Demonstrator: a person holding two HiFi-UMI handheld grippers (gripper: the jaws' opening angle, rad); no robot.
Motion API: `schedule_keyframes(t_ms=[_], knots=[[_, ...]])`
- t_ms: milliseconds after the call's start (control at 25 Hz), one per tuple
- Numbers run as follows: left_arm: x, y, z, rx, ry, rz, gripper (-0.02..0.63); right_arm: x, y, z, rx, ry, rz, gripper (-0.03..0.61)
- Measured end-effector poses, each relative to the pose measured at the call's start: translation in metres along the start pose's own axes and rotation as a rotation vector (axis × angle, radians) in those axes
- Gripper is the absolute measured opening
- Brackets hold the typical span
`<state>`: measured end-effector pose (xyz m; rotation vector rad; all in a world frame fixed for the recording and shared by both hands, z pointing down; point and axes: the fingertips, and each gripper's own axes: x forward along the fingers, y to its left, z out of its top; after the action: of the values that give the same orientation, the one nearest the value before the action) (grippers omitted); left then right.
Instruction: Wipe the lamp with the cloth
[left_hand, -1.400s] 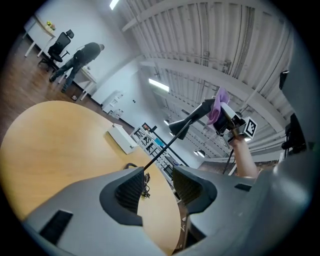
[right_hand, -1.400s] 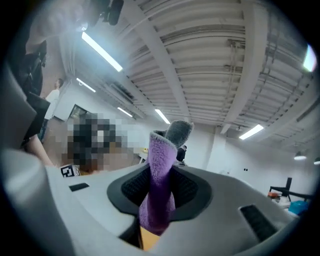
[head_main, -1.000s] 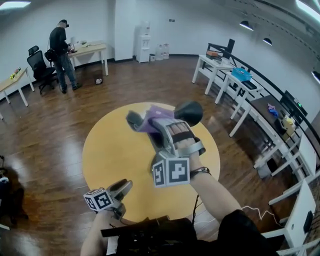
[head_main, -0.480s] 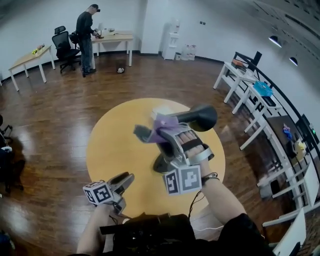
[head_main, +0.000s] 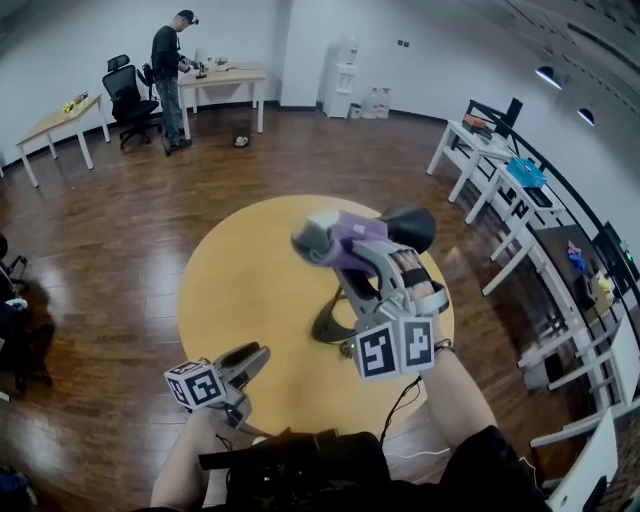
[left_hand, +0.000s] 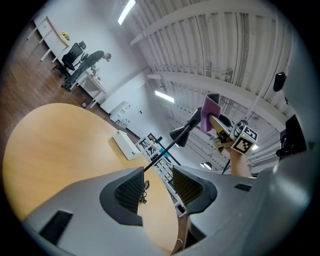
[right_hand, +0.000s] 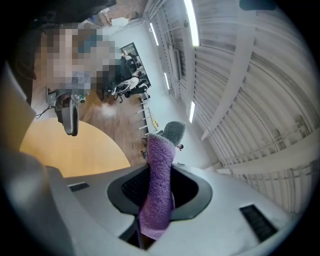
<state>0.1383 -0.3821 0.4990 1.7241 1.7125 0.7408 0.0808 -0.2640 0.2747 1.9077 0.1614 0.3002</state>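
In right tool (right_hand: 159, 189): fluffy purple cloth (right_hand: 160, 155), pinched narrow.

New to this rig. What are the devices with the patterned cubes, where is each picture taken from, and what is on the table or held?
No robot: a person holds a two-jaw gripper in each hand; the cubes belong to them. One picture comes from a camera on the person's head, looking down; the other two from cameras riding on each gripper, looking along its jaws. On the round yellow table stand a black desk lamp and a small white box. The right gripper is shut on a purple cloth, raised near the lamp's head. The left gripper is open and empty, near the table's edge.
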Motion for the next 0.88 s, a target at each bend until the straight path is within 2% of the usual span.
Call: schedule_keyframes(t_ms=[160,320,560,720,880], knots=[[-0.003,-0.001,0.011,-0.011,0.001,-0.012,0.176,0.015,-0.014,0.017,0.005,0.005,-0.026,0.103],[0.001,-0.009,0.003,-0.001,-0.007,-0.025,0.176,0.02,-0.013,0.015,0.027,0.017,-0.017,0.103],[0.013,-0.018,-0.002,0.005,-0.013,-0.039,0.176,0.025,0.002,0.01,0.087,0.015,0.083,0.103],[0.02,-0.029,-0.003,0.009,-0.008,-0.057,0.176,0.016,0.011,0.011,0.111,-0.035,0.147,0.103],[0.024,-0.037,-0.012,-0.013,0.026,-0.069,0.176,0.0,0.01,0.009,0.198,-0.103,0.18,0.103]])
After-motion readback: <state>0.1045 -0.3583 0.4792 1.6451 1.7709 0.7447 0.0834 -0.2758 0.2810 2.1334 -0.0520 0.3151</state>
